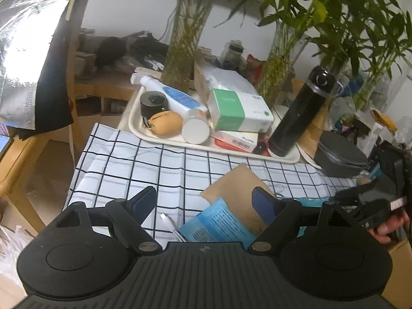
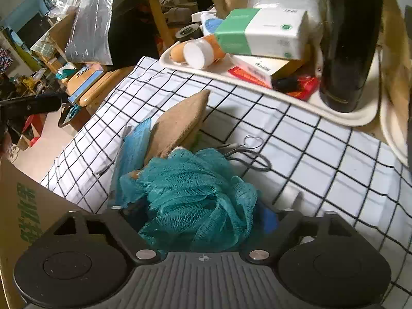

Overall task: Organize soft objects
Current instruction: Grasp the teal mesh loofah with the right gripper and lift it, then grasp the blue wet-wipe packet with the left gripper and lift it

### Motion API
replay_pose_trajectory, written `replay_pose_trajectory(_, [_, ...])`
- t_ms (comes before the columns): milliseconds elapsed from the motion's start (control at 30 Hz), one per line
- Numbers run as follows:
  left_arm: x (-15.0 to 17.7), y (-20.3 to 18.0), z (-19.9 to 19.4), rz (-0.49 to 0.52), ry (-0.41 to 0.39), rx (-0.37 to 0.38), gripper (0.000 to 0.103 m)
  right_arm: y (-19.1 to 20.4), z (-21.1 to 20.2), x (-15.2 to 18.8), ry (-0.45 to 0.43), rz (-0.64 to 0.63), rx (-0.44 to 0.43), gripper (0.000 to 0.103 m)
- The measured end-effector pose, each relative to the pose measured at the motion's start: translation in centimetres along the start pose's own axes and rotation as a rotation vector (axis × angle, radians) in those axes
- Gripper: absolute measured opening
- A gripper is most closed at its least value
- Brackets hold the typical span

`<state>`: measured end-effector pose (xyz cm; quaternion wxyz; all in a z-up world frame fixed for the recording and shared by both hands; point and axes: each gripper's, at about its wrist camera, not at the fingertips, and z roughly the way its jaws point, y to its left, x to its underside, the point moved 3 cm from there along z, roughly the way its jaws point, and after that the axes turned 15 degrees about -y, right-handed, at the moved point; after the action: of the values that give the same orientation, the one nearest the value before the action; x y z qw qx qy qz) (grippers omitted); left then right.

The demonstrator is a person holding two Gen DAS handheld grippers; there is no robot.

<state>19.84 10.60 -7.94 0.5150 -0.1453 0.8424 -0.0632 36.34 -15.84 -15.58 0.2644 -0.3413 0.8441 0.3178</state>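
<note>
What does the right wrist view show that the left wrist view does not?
Only the right wrist view: a teal mesh pouf held in the right gripper, and a cardboard box at lower left. Only the left wrist view: the open, empty left gripper and leafy plants. Both: the checked cloth, the tan pouch, the tray and the black flask.
</note>
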Motion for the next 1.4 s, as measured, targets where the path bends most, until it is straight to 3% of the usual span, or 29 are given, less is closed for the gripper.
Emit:
replay_pose_trajectory(200, [0.1, 0.0, 0.1, 0.007, 0.006, 0.002, 0.081, 0.4, -0.8, -0.3, -0.027, -0.01, -0.001, 0.053])
replay_pose_trajectory(300, [0.1, 0.0, -0.1, 0.006, -0.004, 0.009, 0.081, 0.7, -1.7, -0.5, -0.062, -0.037, 0.011, 0.046])
replay_pose_trajectory(533, [0.1, 0.3, 0.0, -0.015, 0.002, 0.007, 0.081, 0.4, -5.0, -1.7, -0.163, -0.047, 0.086, 0.042])
replay_pose_trajectory(767, [0.6, 0.9, 0.5, -0.068, 0.048, 0.012, 0.081, 0.3, -8.7, -2.2, -0.26, -0.068, 0.225, 0.041])
replay_pose_trajectory(967, [2.0, 1.5, 2.4, -0.21, 0.196, 0.08, 0.081, 0.1, -12.0, -2.4, -0.345, -0.055, 0.309, 0.041])
replay_pose_trajectory(1133, [2.5, 2.3, 4.1, -0.347, 0.269, 0.104, 0.081, 0.5, -14.7, -2.0, -0.417, -0.031, 0.347, 0.041])
replay_pose_trajectory(1400, [4.6, 2.2, 7.0, -0.538, 0.447, 0.174, 0.08, 1.4, -17.2, -0.6, -0.46, -0.012, 0.38, 0.041])
